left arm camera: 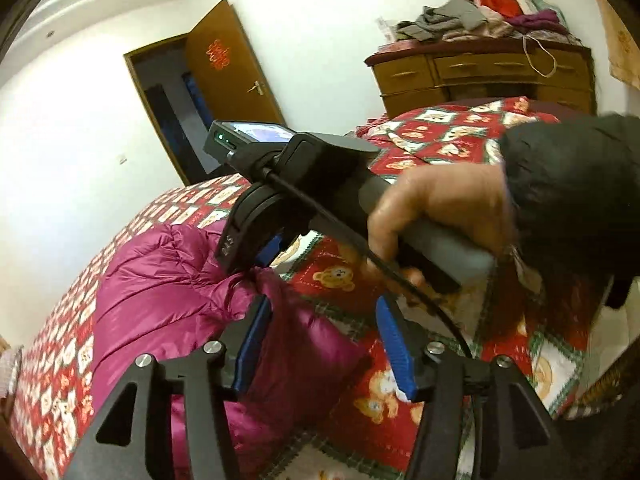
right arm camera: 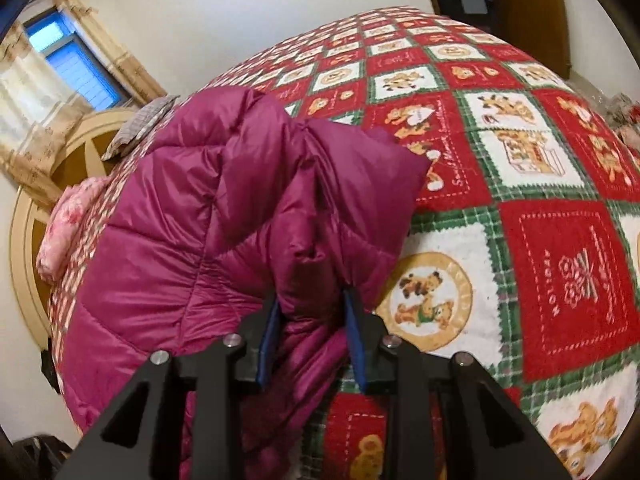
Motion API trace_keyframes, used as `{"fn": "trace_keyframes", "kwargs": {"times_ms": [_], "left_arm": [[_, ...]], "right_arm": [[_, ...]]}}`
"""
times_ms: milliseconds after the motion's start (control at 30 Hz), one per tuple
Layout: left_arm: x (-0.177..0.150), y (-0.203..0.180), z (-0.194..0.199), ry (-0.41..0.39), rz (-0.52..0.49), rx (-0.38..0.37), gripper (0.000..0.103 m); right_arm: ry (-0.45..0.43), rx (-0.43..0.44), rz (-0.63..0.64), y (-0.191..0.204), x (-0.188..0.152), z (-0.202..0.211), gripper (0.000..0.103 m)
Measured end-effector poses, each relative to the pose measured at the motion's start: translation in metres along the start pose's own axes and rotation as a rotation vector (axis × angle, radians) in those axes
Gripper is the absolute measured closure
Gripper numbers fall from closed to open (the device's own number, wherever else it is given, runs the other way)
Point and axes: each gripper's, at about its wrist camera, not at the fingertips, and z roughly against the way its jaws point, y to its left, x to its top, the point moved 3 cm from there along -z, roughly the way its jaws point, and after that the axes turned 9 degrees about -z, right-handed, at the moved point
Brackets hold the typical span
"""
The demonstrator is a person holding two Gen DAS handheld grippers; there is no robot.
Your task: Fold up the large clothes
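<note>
A magenta quilted down jacket (left arm camera: 168, 280) lies on a bed with a red, white and green teddy-bear quilt (left arm camera: 432, 140). In the left wrist view my left gripper (left arm camera: 324, 316) is open, its blue pads astride a fold of the jacket without pinching it. My right gripper (left arm camera: 256, 256), held by a hand in a black sleeve, is shut on the jacket's edge just beyond. In the right wrist view the right gripper (right arm camera: 312, 304) has a thick bunch of the jacket (right arm camera: 224, 208) between its blue pads, lifted off the quilt (right arm camera: 540, 240).
A wooden dresser (left arm camera: 480, 76) piled with clothes stands behind the bed, beside an open brown door (left arm camera: 224, 68). In the right wrist view a round wooden headboard (right arm camera: 48, 184), pink pillows (right arm camera: 68, 224) and a curtained window (right arm camera: 68, 60) are on the left.
</note>
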Motion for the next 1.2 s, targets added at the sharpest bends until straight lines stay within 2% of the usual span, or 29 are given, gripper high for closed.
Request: {"fn": "trace_keyframes", "kwargs": {"times_ms": [133,200,267,367,400,467,533,633,733,800,833,900,933,967,1067,1200], "left_arm": [[-0.010,0.021,0.032,-0.030,0.046,-0.058,0.047],[-0.014,0.032,0.048,-0.040,0.069,-0.076,0.047],[-0.020,0.059,0.062,-0.059,0.156,-0.100,0.046],[-0.028,0.117,0.057,-0.058,0.334,-0.021,0.043],[-0.035,0.136,0.053,-0.041,0.396,0.021,0.037],[-0.044,0.175,0.031,0.021,0.515,0.109,0.035],[-0.053,0.205,0.002,0.104,0.598,0.162,0.035],[-0.067,0.224,-0.040,0.208,0.657,0.218,0.035],[-0.078,0.220,-0.061,0.235,0.715,0.195,0.035],[-0.078,0.213,-0.062,0.227,0.719,0.196,0.035],[-0.076,0.209,-0.062,0.226,0.704,0.209,0.035],[-0.070,0.201,-0.061,0.230,0.658,0.232,0.035],[-0.068,0.198,-0.061,0.229,0.642,0.233,0.034],[-0.066,0.196,-0.062,0.227,0.634,0.225,0.034],[-0.063,0.193,-0.068,0.221,0.611,0.233,0.030],[-0.065,0.189,-0.077,0.230,0.559,0.265,0.028]], "right_arm": [[-0.009,-0.074,0.076,-0.001,0.000,0.000,0.061],[-0.010,-0.064,0.065,-0.006,0.000,0.000,0.060],[-0.013,-0.051,0.044,-0.009,0.000,0.002,0.060],[-0.048,-0.051,0.015,-0.009,-0.003,0.016,0.060],[-0.076,-0.061,0.009,-0.006,-0.006,0.028,0.060],[-0.111,-0.081,0.023,0.000,-0.010,0.045,0.060],[-0.154,-0.080,0.050,0.015,-0.018,0.069,0.060],[-0.168,0.010,0.117,0.048,-0.033,0.095,0.060],[-0.120,0.090,0.213,0.082,-0.053,0.096,0.060],[-0.067,0.127,0.258,0.097,-0.067,0.086,0.062],[-0.037,0.108,0.294,0.100,-0.075,0.075,0.065],[0.002,0.011,0.339,0.093,-0.087,0.057,0.076],[0.033,-0.014,0.319,0.080,-0.091,0.047,0.078],[0.048,0.003,0.275,0.068,-0.093,0.043,0.082],[0.066,0.103,0.085,0.025,-0.094,0.038,0.083],[0.076,0.164,-0.079,-0.009,-0.099,0.034,0.083]]}}
